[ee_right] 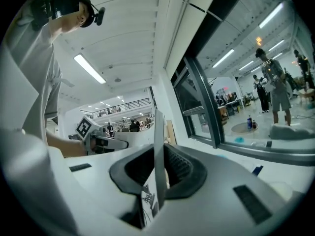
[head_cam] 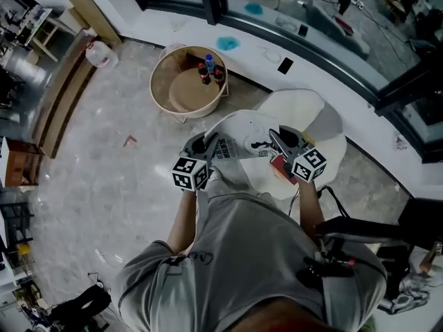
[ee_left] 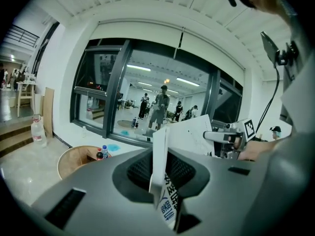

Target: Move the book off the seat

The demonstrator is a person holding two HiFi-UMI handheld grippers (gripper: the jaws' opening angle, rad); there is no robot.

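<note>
Here the person holds the book (head_cam: 243,146) up with both tools, in the middle of the head view. The left gripper (head_cam: 208,144) clamps its left edge and the right gripper (head_cam: 278,140) clamps its right edge. In the left gripper view the jaws stand narrow, pinched on the thin white edge of the book (ee_left: 158,163), with blue print showing low on the cover between them. In the right gripper view the jaws are likewise close together, pressed on the book's (ee_right: 158,151) edge, which stands upright at the centre of the frame. Each tool shows in the other's view: the right gripper (ee_left: 222,136) at centre right, the left gripper (ee_right: 109,143) at centre left. The white round seat (head_cam: 299,106) lies just past the book, toward the upper right of the head view. A round wooden tub (head_cam: 163,64) with bottles (head_cam: 208,72) stands at upper centre, and a water jug (head_cam: 102,54) at upper left.
</note>
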